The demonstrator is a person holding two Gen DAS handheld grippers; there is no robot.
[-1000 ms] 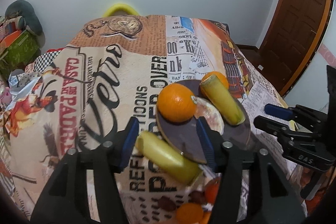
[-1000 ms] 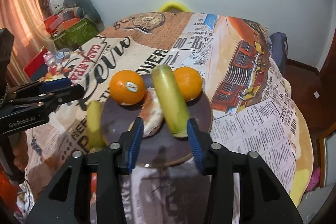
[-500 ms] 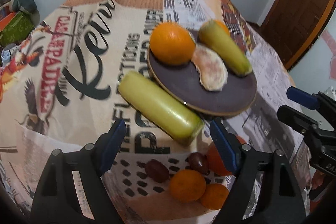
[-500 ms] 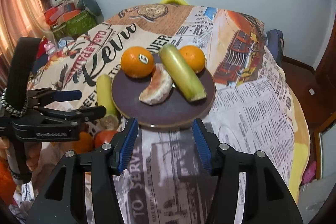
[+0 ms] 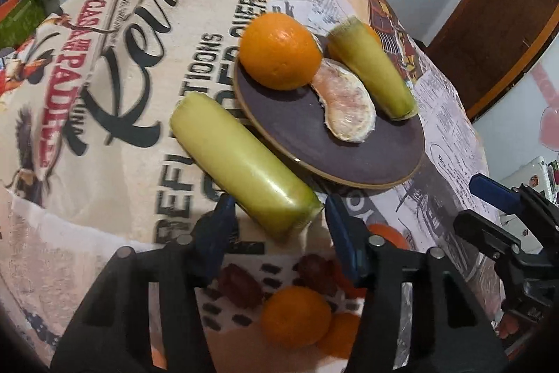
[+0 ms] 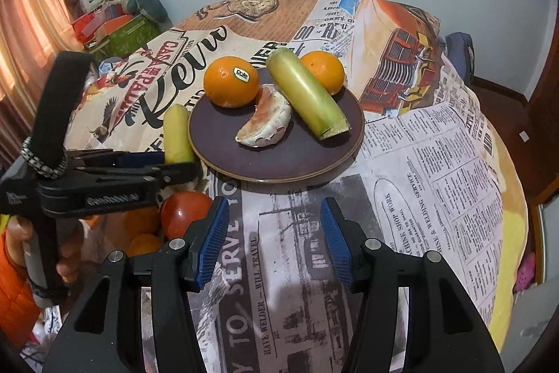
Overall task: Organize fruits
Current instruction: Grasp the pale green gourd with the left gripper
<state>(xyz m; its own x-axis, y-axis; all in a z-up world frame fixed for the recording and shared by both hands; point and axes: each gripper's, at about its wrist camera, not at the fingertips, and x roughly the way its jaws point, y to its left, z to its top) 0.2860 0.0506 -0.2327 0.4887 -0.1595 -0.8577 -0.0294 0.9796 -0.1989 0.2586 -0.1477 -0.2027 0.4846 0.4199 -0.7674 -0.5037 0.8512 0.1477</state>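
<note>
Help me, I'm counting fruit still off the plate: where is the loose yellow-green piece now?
The yellow-green piece lies on the tablecloth, against the left rim of the dark plate, just ahead of the open left tongs.

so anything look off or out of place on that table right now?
One yellow-green stalk piece lies off the plate on the tablecloth, at the table's near edge beside the rim, while its twin sits on the plate. More fruit lies loose below the edge. Both grippers are open, empty.
</note>
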